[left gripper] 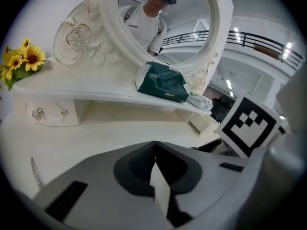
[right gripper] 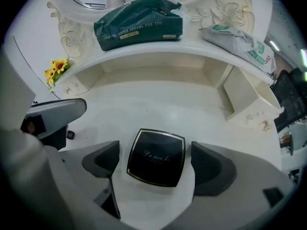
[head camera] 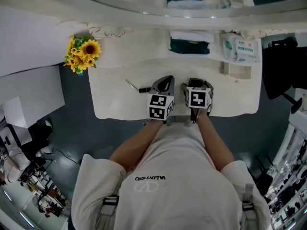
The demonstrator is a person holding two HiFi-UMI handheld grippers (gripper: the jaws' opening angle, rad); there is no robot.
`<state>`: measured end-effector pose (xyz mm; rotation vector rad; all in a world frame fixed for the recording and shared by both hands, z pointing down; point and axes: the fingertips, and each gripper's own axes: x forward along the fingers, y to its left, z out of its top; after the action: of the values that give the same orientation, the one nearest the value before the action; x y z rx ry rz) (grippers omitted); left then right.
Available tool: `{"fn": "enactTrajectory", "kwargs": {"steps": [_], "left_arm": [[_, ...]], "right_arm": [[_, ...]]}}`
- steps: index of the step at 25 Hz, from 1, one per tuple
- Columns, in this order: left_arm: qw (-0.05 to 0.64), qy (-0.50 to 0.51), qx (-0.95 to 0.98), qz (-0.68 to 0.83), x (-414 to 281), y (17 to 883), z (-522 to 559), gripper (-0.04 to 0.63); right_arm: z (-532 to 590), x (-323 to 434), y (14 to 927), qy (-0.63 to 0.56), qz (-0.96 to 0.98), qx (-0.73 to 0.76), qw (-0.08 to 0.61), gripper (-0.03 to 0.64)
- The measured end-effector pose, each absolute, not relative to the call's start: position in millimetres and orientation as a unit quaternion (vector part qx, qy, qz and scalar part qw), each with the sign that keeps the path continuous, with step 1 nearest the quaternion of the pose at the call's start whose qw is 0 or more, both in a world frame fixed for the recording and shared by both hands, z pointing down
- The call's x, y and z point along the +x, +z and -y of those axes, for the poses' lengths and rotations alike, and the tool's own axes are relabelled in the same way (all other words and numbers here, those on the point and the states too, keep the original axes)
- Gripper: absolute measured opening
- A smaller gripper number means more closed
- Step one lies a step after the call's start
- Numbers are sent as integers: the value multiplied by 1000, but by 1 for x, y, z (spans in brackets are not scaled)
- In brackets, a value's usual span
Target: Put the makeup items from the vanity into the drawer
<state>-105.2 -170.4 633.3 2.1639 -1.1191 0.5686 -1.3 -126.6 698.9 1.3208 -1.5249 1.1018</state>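
Head view: the left gripper and right gripper hover side by side over the vanity. What lies under them is hidden, and no drawer can be made out. Left gripper view: jaws together, empty. Right gripper view: jaws apart on either side of a black compact lying flat on the vanity, the pads not touching it. This looks like the pick-up step, and the next move calls for closing squarely on the compact's sides.

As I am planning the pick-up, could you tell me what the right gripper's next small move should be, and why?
Probably close the right gripper on the black compact. It lies flat on the vanity top between the open jaws, with a gap at each side, so nothing grips it yet; closing should secure it before lifting.
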Motion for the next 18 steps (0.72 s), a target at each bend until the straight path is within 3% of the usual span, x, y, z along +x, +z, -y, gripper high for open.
{"fn": "enactTrajectory", "kwargs": {"steps": [10, 18], "left_arm": [[313, 215, 822, 425, -106, 631, 172, 0], [310, 222, 823, 421, -104, 632, 167, 0]], "right_arm": [[128, 2, 695, 428, 606, 533, 407, 438], [130, 5, 692, 427, 609, 541, 393, 348]]}}
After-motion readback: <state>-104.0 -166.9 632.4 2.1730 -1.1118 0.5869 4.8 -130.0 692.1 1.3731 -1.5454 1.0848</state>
